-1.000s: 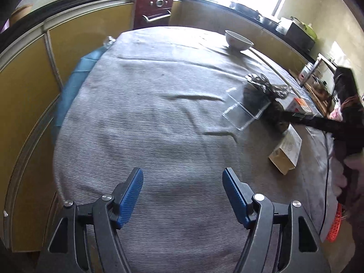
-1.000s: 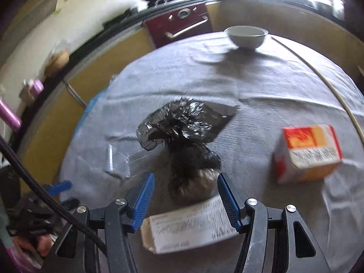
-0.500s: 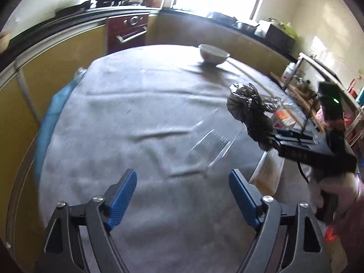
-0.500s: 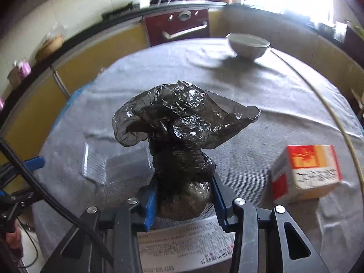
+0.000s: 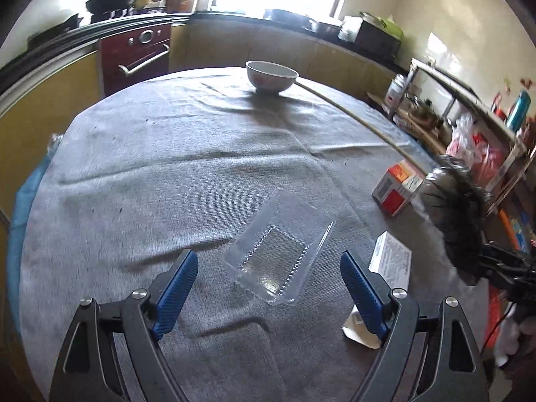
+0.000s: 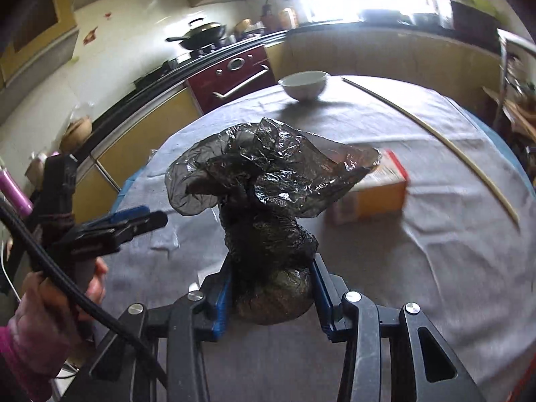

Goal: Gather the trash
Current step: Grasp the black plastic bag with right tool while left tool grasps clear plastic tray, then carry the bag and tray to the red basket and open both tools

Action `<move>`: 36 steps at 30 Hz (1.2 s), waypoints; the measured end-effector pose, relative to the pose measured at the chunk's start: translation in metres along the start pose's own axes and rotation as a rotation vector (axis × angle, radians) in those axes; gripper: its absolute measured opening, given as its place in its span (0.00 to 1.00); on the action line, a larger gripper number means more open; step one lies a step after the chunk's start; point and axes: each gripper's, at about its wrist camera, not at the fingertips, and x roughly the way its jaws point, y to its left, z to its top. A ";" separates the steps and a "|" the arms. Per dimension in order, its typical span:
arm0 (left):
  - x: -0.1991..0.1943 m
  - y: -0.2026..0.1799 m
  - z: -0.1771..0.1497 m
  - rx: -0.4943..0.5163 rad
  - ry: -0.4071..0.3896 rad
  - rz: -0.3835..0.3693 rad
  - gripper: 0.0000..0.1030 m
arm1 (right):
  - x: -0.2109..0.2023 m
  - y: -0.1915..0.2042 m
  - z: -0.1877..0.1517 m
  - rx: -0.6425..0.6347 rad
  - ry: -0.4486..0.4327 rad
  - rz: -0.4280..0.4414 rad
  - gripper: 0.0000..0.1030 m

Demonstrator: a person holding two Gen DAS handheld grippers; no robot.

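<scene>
My right gripper point(image 6: 271, 288) is shut on a crumpled black plastic bag point(image 6: 268, 207) and holds it above the grey tablecloth; the bag also shows at the right edge of the left wrist view point(image 5: 459, 214). My left gripper point(image 5: 268, 281) is open, with a clear plastic clamshell tray point(image 5: 279, 251) lying on the cloth between and just beyond its fingers. A white printed carton point(image 5: 390, 263) lies to the right of the tray. An orange and red box point(image 5: 398, 184) lies farther right; it also shows behind the bag in the right wrist view point(image 6: 378, 191).
A white bowl point(image 5: 271, 75) stands at the far side of the round table point(image 5: 167, 140). A thin wooden stick point(image 6: 435, 134) lies along the right side. Yellow cabinets and a red oven point(image 5: 135, 55) curve behind. A cluttered shelf point(image 5: 469, 120) stands to the right.
My right gripper closed on the black bag and lifted it off the table. My left gripper moved forward and right until the clear tray sits between its open fingers.
</scene>
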 end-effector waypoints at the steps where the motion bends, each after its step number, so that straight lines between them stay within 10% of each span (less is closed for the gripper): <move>1: 0.004 -0.001 0.001 0.024 0.014 0.010 0.84 | -0.004 -0.004 -0.005 0.018 0.002 0.003 0.43; 9: 0.035 -0.016 0.004 0.241 0.131 0.071 0.84 | -0.018 -0.017 -0.031 0.072 0.011 0.005 0.43; 14: 0.041 -0.003 0.007 0.166 0.133 0.056 0.81 | -0.020 -0.017 -0.035 0.079 -0.001 0.018 0.43; 17: 0.043 0.006 0.007 0.108 0.146 0.029 0.53 | -0.023 -0.014 -0.037 0.064 -0.012 0.018 0.43; 36: -0.041 -0.073 -0.024 0.151 0.030 0.148 0.51 | -0.064 -0.019 -0.061 0.092 -0.106 0.040 0.43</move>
